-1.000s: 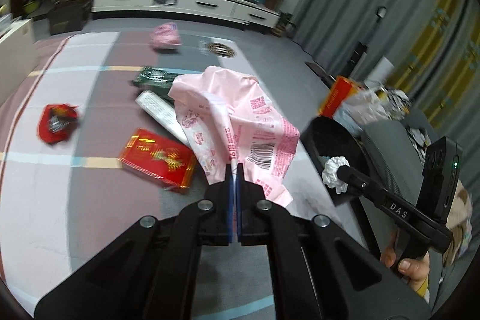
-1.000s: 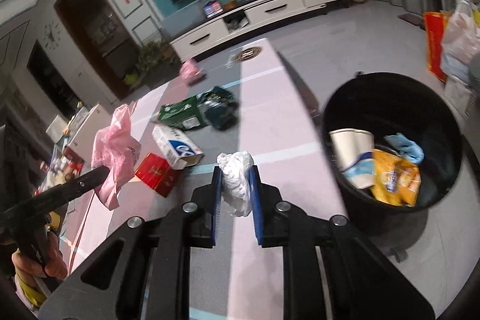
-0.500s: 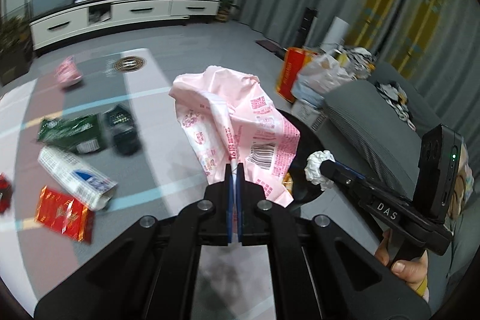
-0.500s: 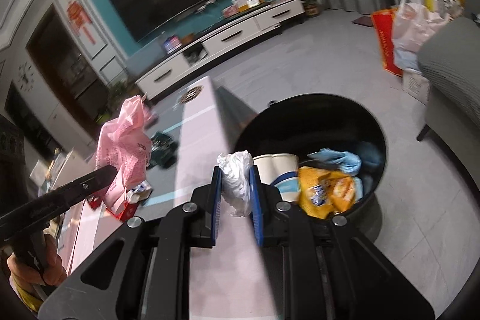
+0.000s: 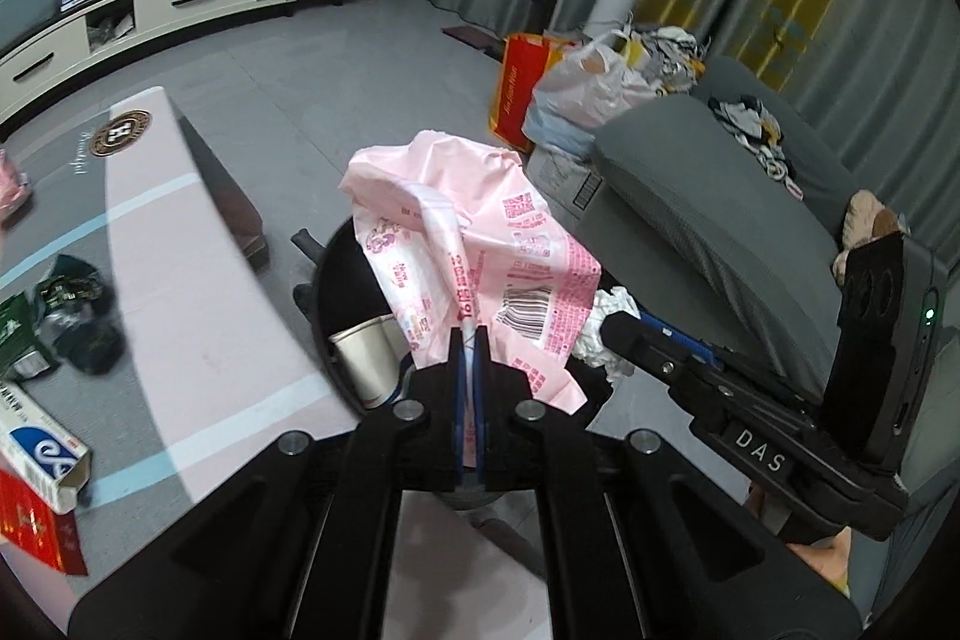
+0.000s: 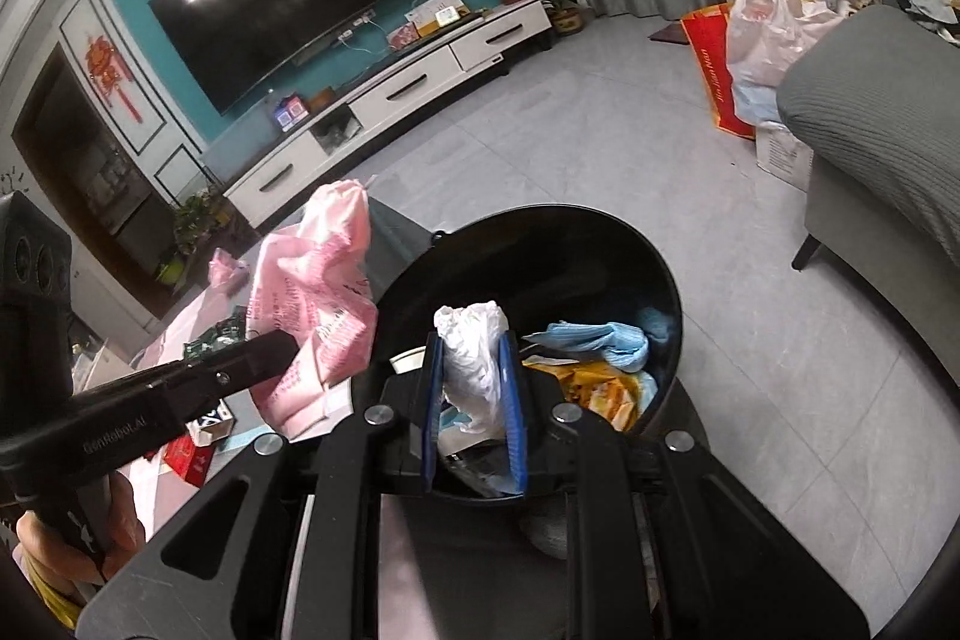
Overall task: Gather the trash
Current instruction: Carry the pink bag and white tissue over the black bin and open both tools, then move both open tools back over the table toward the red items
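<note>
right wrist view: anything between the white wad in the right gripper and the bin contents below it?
Nothing. The white wad, pinched in the right gripper, hangs over the black bin; right wrist view shows only open space above the trash inside.

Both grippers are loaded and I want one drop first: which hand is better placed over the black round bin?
Right, probably. The right gripper holds its crumpled white tissue over the black round bin; the left gripper and its pink plastic wrapper sit at the rim.
</note>
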